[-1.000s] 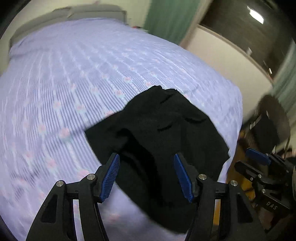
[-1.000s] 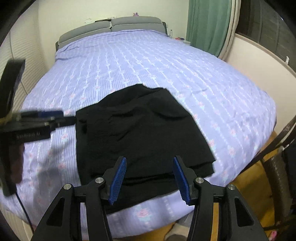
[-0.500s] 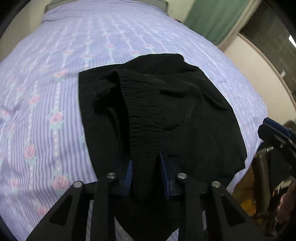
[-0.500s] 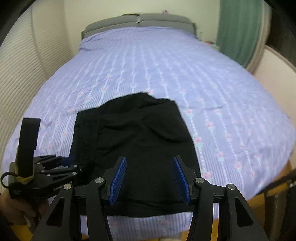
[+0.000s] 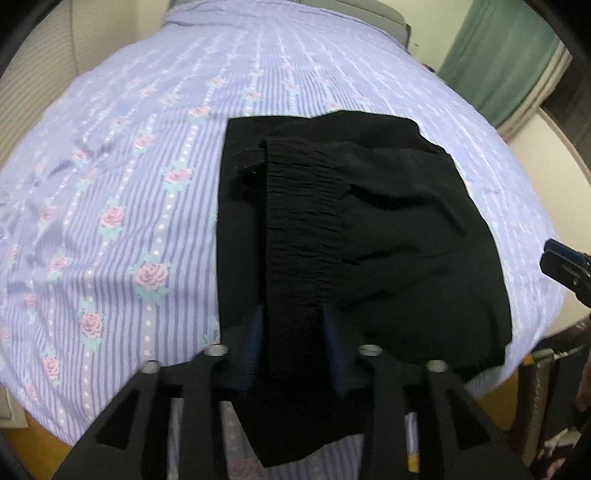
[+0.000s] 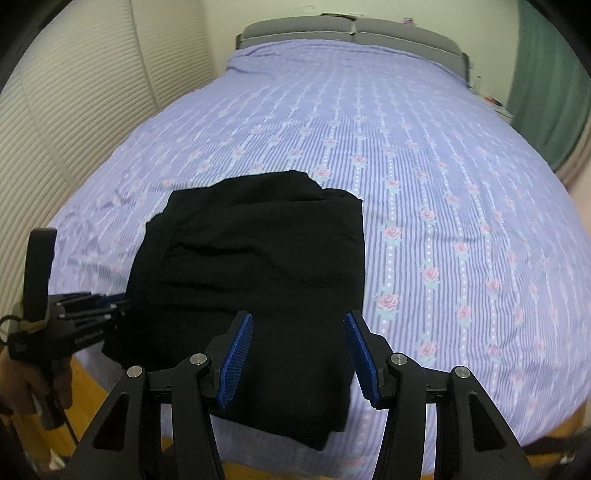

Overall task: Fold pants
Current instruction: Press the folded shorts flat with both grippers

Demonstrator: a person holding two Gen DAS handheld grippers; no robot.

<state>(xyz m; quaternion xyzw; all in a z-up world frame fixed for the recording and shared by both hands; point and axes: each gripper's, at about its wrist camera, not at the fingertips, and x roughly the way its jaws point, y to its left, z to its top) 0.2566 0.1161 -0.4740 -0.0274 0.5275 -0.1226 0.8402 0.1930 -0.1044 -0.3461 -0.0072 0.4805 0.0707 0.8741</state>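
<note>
Black pants [image 6: 266, 258] on floral bedspread [image 6: 424, 166]

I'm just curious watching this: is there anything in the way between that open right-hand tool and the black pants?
Nothing visible. The right gripper hangs open directly over the pants on the bed.

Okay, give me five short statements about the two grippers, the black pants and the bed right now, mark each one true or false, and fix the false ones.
1. The left gripper is shut on the elastic waistband of the black pants. True.
2. The right gripper is clamped on the pants too. False: its jaws stand wide open above the near edge of the fabric, holding nothing.
3. The pants lie on a plain white sheet. False: the bedspread is lavender, striped, with pink roses.
4. The pants lie near the foot edge of the bed, far from the grey headboard. True.
5. A green curtain hangs to the right of the bed. True.
</note>
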